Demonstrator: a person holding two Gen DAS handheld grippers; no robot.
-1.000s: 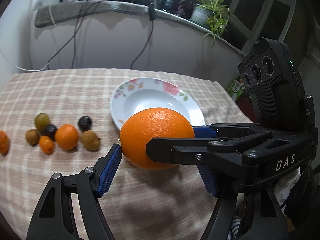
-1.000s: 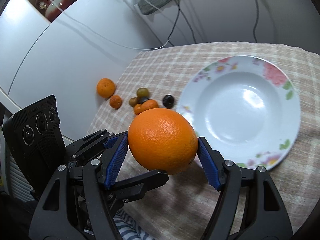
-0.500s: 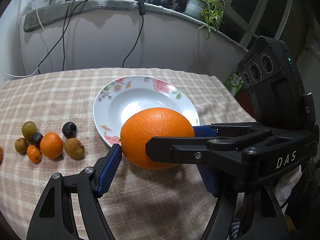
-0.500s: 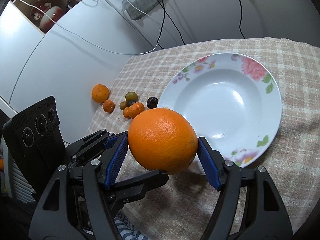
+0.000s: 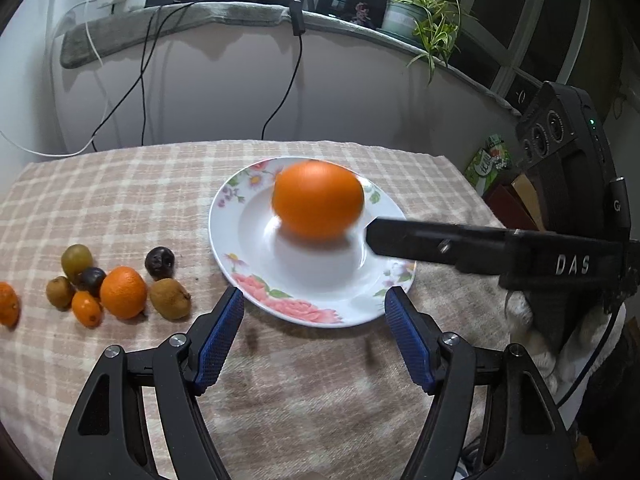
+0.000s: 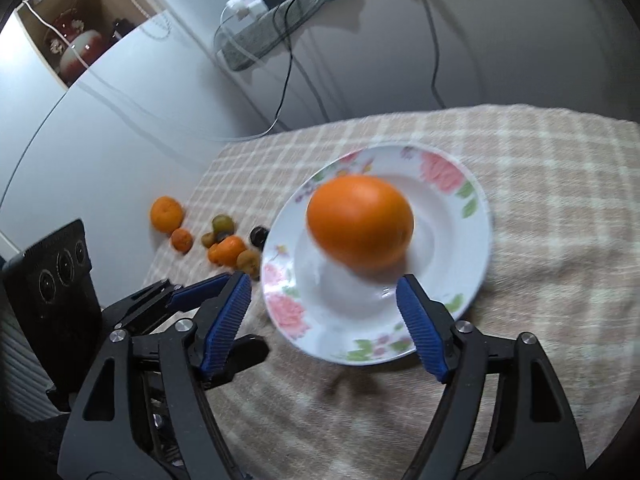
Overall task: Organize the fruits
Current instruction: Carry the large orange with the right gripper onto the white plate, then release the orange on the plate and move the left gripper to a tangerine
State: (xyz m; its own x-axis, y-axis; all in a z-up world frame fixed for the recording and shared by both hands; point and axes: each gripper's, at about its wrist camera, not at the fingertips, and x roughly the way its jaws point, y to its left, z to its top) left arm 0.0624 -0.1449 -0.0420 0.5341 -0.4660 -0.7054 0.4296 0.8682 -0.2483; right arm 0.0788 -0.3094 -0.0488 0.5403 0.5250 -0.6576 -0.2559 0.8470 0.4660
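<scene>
Covering the table, a checked cloth (image 5: 120, 192), white wall (image 5: 200, 92) behind.

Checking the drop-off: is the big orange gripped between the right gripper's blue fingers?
No, the big orange is blurred over the flowered plate, clear of the right gripper, whose fingers are opening with nothing between them.

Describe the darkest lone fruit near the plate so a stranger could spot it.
Start at the floral plate on the checked cloth. Just off its left rim sits a wrinkled dark plum, apart from the cluster, above a brown kiwi; it is nearly black.
</scene>
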